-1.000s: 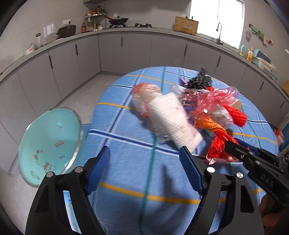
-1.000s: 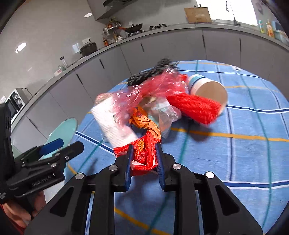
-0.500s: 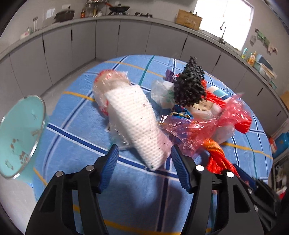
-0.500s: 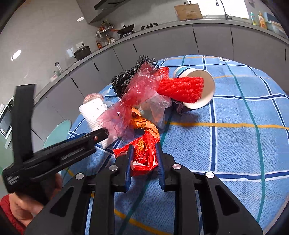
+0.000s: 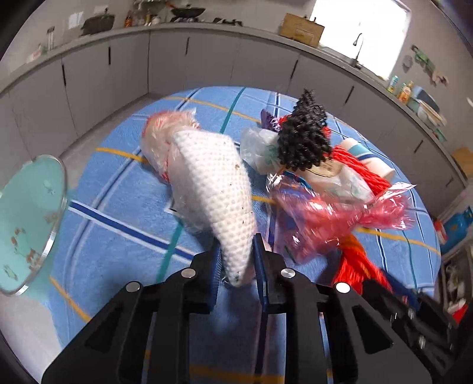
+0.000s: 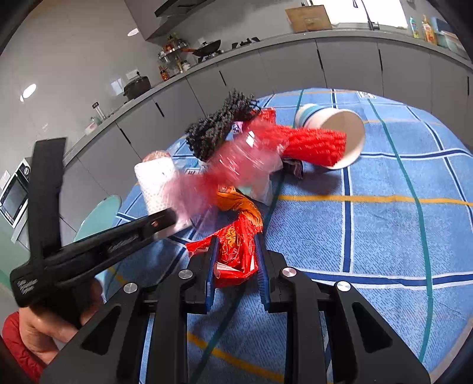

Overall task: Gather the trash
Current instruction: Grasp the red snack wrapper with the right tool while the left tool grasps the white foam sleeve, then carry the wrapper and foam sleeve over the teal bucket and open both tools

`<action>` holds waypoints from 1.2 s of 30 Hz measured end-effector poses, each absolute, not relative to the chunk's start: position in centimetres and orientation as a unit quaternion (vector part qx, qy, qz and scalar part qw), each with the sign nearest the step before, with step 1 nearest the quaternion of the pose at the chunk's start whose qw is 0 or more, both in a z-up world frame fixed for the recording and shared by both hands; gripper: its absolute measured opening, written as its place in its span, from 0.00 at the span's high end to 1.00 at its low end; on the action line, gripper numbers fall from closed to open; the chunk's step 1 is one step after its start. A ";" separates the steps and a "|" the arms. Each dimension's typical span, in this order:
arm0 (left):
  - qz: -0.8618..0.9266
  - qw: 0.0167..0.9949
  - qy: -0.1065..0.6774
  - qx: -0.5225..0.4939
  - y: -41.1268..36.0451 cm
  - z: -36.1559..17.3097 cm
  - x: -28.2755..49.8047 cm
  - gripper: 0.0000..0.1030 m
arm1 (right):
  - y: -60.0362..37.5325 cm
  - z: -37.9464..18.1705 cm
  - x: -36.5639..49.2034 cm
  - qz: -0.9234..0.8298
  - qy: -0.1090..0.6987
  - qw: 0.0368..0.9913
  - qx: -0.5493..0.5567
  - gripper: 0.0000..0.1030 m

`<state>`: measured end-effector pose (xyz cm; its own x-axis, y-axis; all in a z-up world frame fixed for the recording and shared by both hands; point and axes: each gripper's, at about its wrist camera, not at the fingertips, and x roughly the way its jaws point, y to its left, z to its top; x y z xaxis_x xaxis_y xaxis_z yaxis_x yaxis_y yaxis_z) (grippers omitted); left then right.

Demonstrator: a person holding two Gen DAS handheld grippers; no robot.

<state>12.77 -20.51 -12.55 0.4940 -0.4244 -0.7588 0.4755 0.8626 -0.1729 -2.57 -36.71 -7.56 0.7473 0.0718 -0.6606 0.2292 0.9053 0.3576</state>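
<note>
Trash blurs together for me; my left gripper [image 5: 236, 260] has just closed, pinching the white foam net [image 5: 215, 189]; my right gripper [image 6: 236, 257] clamps the red wrapper [image 6: 236, 248].

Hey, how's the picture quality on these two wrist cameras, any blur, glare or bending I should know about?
Left wrist view: the window is blown out white, the counter bows from fisheye, and the pink plastic wrap is smeared. Right wrist view: the same wrap and the left claw are motion-blurred, while the paper cup and tablecloth stay sharp.
</note>
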 end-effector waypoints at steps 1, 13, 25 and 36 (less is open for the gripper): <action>-0.261 0.866 0.424 0.038 -20.1 -12.2 12.4 0.80 | -36.7 -7.3 -2.7 -0.043 0.349 0.911 0.213 0.76; -0.252 0.888 0.381 0.054 -16.1 -9.5 10.7 0.80 | -36.1 -3.5 -3.7 -0.050 0.302 0.934 0.184 0.77; -0.249 0.905 0.343 0.034 -13.6 -6.3 9.7 0.80 | -35.5 0.4 -3.4 -0.037 0.257 0.948 0.183 0.77; -0.220 0.914 0.341 0.011 -9.5 -5.4 10.7 0.80 | -32.6 1.5 -1.4 0.000 0.253 0.951 0.179 0.77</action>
